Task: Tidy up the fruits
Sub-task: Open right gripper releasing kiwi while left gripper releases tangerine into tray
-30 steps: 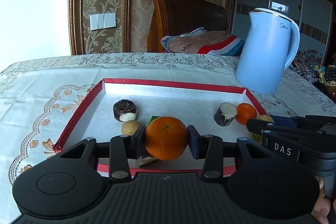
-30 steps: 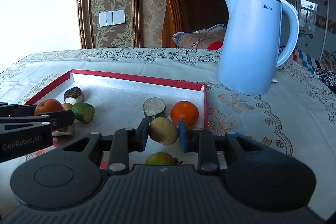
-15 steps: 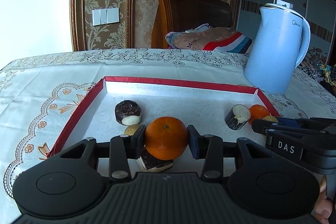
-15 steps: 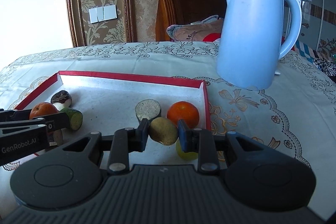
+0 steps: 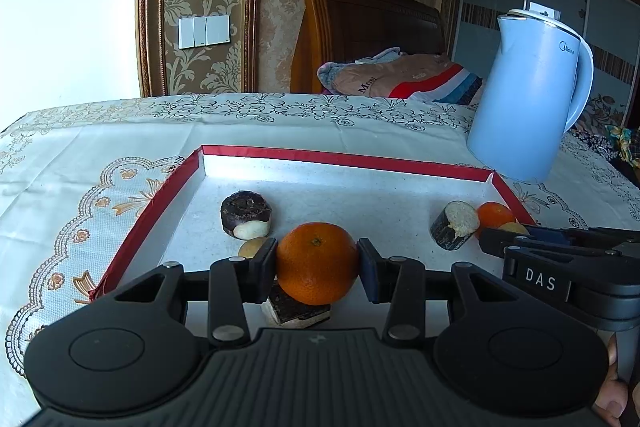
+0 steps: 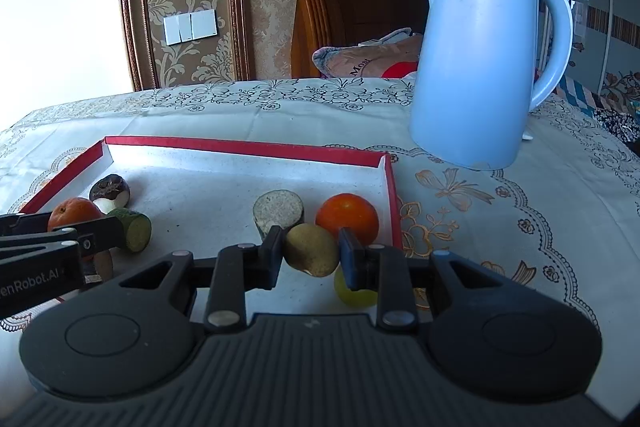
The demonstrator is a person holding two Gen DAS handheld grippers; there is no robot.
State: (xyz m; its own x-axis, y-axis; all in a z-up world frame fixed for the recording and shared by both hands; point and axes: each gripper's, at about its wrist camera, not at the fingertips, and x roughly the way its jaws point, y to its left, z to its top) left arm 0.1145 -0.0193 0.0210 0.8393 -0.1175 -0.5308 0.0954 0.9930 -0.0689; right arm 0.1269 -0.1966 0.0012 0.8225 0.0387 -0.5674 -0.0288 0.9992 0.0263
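The orange (image 5: 316,261), pinched in the left claw (image 5: 317,264), and the brown fruit (image 6: 312,249), pinched in the right claw (image 6: 311,251), are best lowered into bare spots of the tray (image 5: 340,159) before the grip is eased. Both are held over its near edge, claws tilted downward toward it.

A table (image 5: 100,163) under a cream tablecloth (image 6: 520,227), printed with black floral borders and gold scalloped motifs, carries everything. A shallow red-rimmed tray (image 5: 340,159) with a speckled white floor lies flat on the cloth near the table's near edge. A pale blue electric kettle (image 6: 476,67) stands upright on the cloth just beyond the tray's far right corner. A yellow-green fruit (image 6: 354,293) lies on the cloth by the tray's near right corner.
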